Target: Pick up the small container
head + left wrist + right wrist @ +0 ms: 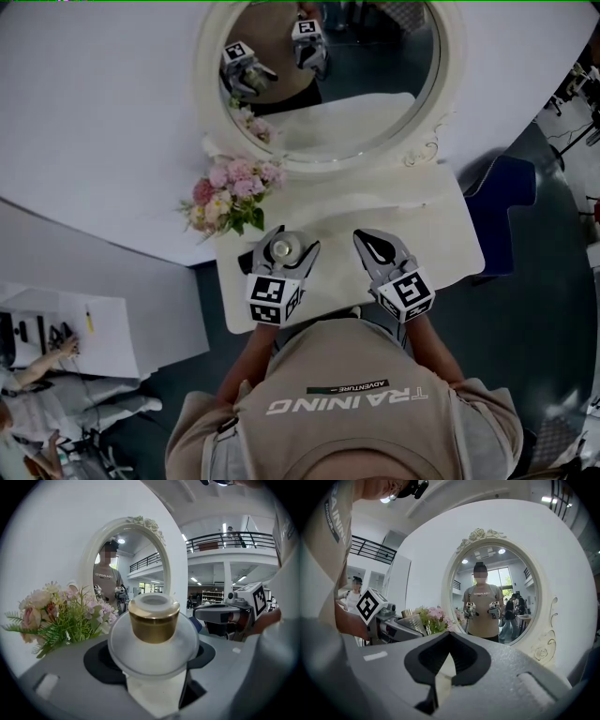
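The small container [153, 641] is a frosted white jar with a gold collar and a white cap. My left gripper [283, 251] is shut on it, the jaws clasping its round body, held above the white table [441, 234]. In the head view the container [283, 248] shows between the left jaws. In the right gripper view the container [411, 618] sits in the left gripper at the left. My right gripper [378, 247] hovers beside it to the right, shut with nothing between its jaws.
A bunch of pink and cream flowers [230, 194] stands at the table's back left corner. An oval white-framed mirror [323, 70] rises behind the table. A blue chair [502, 202] is at the table's right. A person [37, 366] sits at a desk lower left.
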The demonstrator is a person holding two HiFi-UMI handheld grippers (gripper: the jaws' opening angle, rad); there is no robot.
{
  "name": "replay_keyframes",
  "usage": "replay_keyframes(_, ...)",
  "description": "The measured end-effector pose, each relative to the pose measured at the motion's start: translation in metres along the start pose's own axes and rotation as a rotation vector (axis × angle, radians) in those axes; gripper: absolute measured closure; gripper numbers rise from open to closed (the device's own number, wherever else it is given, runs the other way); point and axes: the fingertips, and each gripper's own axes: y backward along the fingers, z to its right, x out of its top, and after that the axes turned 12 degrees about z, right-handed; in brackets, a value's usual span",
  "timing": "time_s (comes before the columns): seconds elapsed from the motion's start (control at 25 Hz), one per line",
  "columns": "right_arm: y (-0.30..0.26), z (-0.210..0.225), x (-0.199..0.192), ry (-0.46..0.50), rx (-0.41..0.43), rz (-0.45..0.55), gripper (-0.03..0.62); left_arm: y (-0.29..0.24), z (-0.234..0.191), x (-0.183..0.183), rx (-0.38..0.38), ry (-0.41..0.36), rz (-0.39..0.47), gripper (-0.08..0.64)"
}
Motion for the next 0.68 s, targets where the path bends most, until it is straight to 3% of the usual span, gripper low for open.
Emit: replay_keyframes(0.68,0.005,-0.003,-0.006,-0.003,-0.011,-0.001,0.59,0.004,0.005,-0.017,-0.002,0.034,-0.023,0.206)
